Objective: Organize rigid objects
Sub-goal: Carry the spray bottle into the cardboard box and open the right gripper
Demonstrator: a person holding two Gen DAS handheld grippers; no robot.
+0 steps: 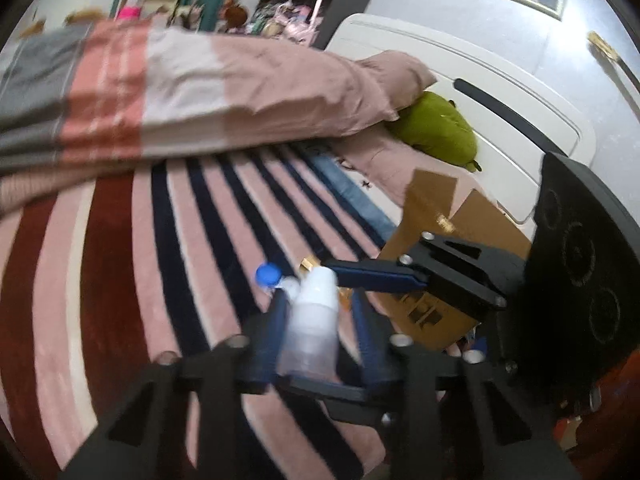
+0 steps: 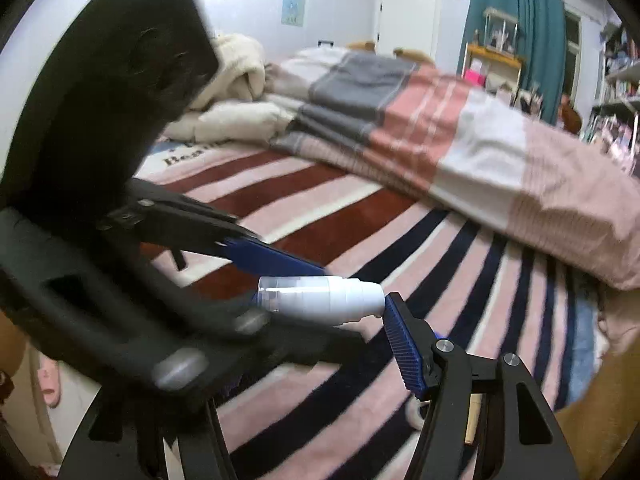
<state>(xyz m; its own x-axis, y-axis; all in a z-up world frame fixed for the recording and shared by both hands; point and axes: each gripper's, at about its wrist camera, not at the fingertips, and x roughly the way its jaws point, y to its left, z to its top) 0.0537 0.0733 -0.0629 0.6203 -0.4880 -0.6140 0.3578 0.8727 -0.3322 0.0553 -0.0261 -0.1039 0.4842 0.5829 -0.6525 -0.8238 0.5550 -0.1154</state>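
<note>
My left gripper (image 1: pixel 320 312) is shut on a white pump bottle (image 1: pixel 314 320) with a clear base, held above the striped blanket. The same bottle shows in the right wrist view (image 2: pixel 320 298), lying sideways between the left gripper's blue fingers (image 2: pixel 276 258). My right gripper is open; one blue finger (image 2: pixel 404 348) sits at the bottle's white cap end, and its other finger is hidden behind the left gripper's body. In the left wrist view the right gripper's finger (image 1: pixel 376 276) crosses just beyond the bottle. A blue-capped item (image 1: pixel 268 274) and a gold item (image 1: pixel 310 263) lie on the blanket behind.
A cardboard box (image 1: pixel 452 240) stands at the right on the bed. A folded pink and grey duvet (image 1: pixel 180 92) lies across the far side. A green plush (image 1: pixel 440 128) rests by the white headboard (image 1: pixel 500 120). The striped blanket (image 2: pixel 360 220) covers the bed.
</note>
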